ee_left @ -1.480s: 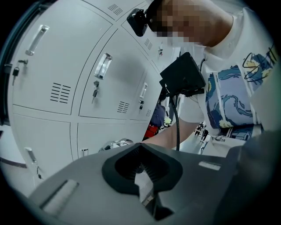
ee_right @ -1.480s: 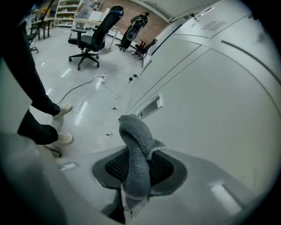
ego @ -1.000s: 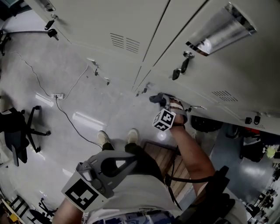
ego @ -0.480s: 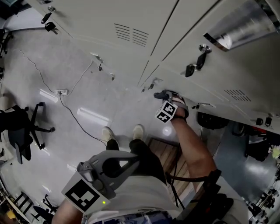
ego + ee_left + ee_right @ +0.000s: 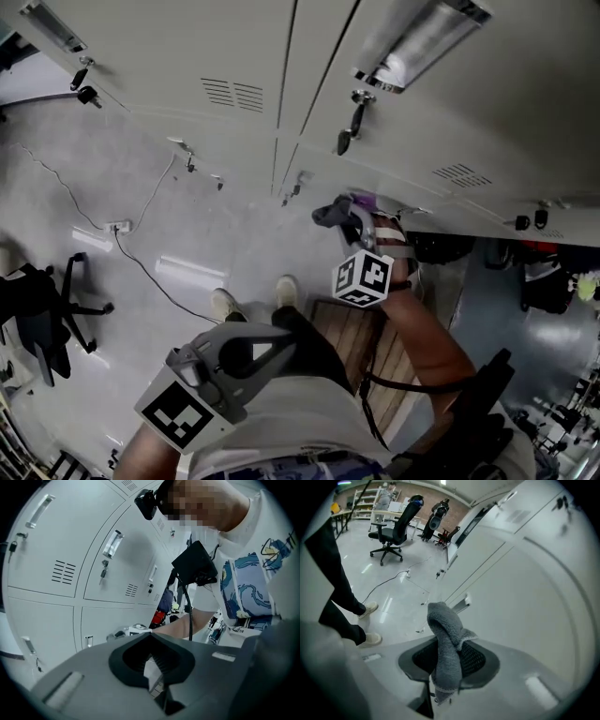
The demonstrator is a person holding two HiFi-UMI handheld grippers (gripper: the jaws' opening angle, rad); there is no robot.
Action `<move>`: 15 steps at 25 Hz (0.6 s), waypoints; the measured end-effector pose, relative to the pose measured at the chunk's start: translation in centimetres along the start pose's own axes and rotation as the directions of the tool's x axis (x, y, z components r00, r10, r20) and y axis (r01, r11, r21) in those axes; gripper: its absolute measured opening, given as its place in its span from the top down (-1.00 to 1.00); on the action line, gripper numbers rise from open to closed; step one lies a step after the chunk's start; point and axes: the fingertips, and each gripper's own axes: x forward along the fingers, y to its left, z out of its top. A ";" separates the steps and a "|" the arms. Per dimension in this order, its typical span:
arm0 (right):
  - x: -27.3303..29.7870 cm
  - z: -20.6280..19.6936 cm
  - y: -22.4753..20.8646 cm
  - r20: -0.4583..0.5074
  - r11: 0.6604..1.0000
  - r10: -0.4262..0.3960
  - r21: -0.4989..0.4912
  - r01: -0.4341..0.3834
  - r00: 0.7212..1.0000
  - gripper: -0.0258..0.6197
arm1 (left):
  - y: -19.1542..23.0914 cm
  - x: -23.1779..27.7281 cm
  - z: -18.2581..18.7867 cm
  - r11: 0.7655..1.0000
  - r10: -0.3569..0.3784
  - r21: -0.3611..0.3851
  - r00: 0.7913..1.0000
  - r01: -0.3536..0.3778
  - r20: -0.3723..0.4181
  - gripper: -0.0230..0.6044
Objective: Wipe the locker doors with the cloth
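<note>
Pale locker doors (image 5: 450,112) near right tongs (image 5: 448,663) clamped on grey cloth (image 5: 443,630); left tongs (image 5: 152,663) together, empty.

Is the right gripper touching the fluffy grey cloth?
Touching. The right gripper view shows the grey cloth pinched between the jaws of the right gripper, with its top flopping out above them.

I slid my right gripper (image 5: 337,215) and its cloth (image 5: 324,215) sideways along the lower locker door (image 5: 398,183), and its marker cube rose nearer my head
</note>
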 end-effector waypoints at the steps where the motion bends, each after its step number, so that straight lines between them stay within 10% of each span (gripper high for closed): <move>1: -1.8 0.7 -1.4 0.015 1.000 -0.030 -0.008 0.030 0.999 0.58 | -0.3 0.1 0.2 1.000 -0.012 0.008 1.000 0.012 0.001 0.92; 8: -10.9 6.4 -8.6 0.104 0.981 -0.190 -0.017 0.193 0.976 0.58 | -1.9 0.5 1.2 0.997 -0.061 0.051 0.998 0.061 0.010 0.92; 15: -7.1 5.5 -9.6 0.065 0.975 -0.207 -0.074 0.211 0.976 0.58 | -2.0 0.0 1.0 0.998 -0.047 0.053 0.999 0.047 0.002 0.92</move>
